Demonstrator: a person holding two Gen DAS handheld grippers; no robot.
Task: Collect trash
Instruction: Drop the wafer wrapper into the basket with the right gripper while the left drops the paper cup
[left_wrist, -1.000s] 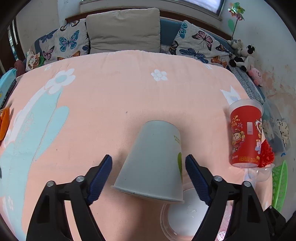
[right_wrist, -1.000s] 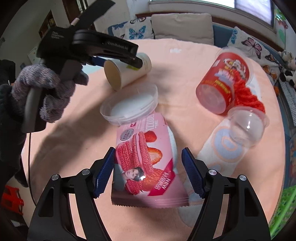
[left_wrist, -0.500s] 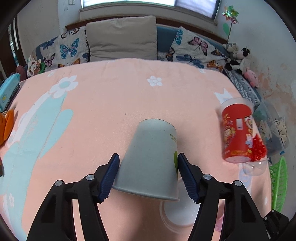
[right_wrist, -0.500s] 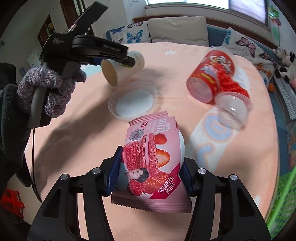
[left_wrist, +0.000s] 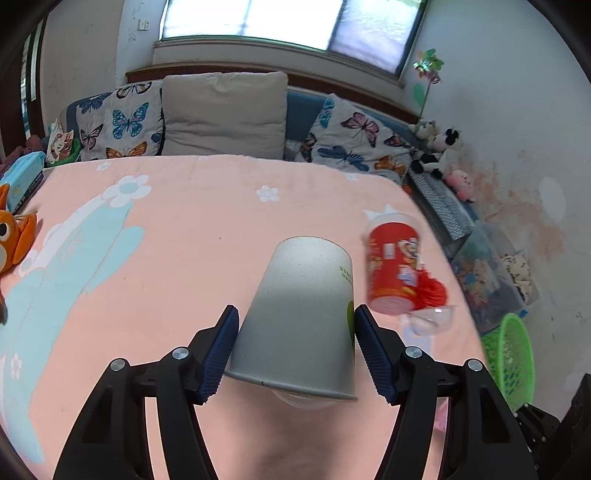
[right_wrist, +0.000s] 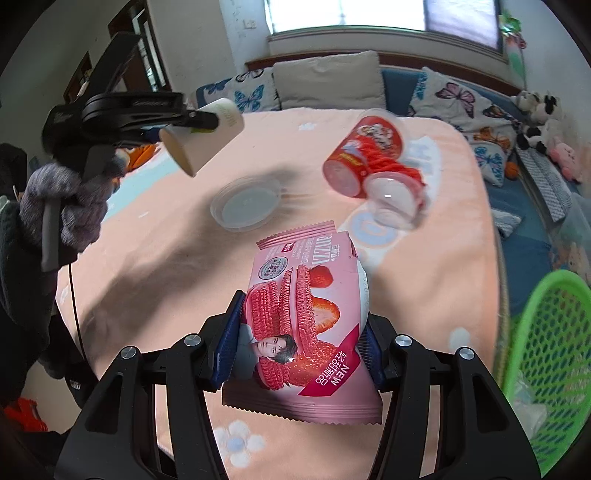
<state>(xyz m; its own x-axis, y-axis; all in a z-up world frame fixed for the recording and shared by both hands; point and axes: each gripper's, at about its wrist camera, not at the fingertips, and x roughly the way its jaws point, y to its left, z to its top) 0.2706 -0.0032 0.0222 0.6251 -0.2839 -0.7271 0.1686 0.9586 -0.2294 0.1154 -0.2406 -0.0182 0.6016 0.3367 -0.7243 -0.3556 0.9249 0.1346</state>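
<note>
Red tub (right_wrist: 364, 155) beside clear lid (right_wrist: 245, 206)

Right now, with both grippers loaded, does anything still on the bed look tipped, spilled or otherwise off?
Yes. The red cartoon-printed plastic tub lies on its side on the peach blanket, red stringy stuff spilling from its mouth. A clear plastic cup lies toppled against it, and a round clear lid sits loose nearby.

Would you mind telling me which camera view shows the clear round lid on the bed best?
The right wrist view: there the clear round lid lies whole and unobstructed on the pink blanket, beyond the pink snack packet. In the left wrist view only a sliver of it peeks out beneath the paper cup.
</note>
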